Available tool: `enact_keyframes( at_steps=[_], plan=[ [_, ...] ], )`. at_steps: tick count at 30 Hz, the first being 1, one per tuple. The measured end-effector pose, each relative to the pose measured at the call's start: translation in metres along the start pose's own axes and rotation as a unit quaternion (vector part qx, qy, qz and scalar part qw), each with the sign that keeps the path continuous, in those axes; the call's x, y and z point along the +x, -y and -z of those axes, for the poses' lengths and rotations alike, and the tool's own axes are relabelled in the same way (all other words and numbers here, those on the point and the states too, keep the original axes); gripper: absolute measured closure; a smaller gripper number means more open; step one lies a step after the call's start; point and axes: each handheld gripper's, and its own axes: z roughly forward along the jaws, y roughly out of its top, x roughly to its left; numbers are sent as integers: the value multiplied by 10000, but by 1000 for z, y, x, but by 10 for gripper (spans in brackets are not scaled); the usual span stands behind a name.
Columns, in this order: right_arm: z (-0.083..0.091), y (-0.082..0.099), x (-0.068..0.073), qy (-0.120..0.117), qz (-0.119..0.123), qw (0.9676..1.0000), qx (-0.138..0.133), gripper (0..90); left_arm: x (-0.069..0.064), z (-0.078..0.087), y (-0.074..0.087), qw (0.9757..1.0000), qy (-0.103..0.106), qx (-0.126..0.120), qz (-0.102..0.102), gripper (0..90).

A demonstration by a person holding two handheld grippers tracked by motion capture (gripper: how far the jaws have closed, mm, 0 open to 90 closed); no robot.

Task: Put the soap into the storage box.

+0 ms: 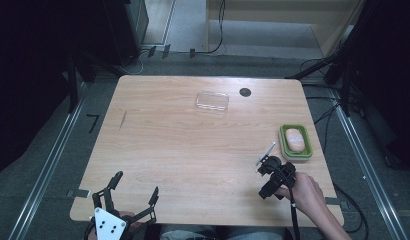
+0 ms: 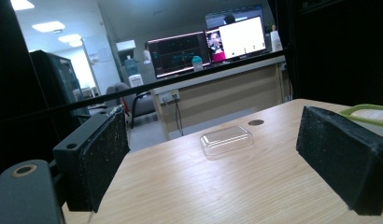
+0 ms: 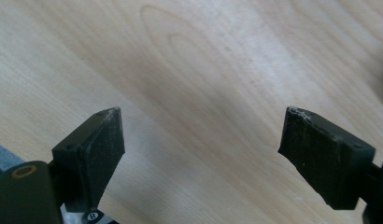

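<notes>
The right claw (image 1: 265,165) hangs over the table (image 1: 193,150) near its right edge, jaws apart with nothing between them, just beside the green soap dish (image 1: 295,142) holding a pale soap bar (image 1: 294,139). The left claw (image 1: 135,187) sits wide open at the near edge.

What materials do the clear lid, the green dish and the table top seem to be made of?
Clear lid: probably thin glossy plastic; the wood shows through it and its rims catch light. Green dish: seems matte plastic or silicone, an even colour with rounded edges; the pale bar inside looks like soap. Table top: wood or wood-look laminate, with visible grain and a smooth, slightly shiny finish.
</notes>
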Motion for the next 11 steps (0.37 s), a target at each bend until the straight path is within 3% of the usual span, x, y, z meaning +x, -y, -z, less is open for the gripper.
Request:
enact_keyframes(
  at_steps=[11],
  plan=[
    [-9, 4, 12, -15, 118, 9999, 5, 140, 1, 2, 0, 10000, -46, -21, 8, 99]
  ],
)
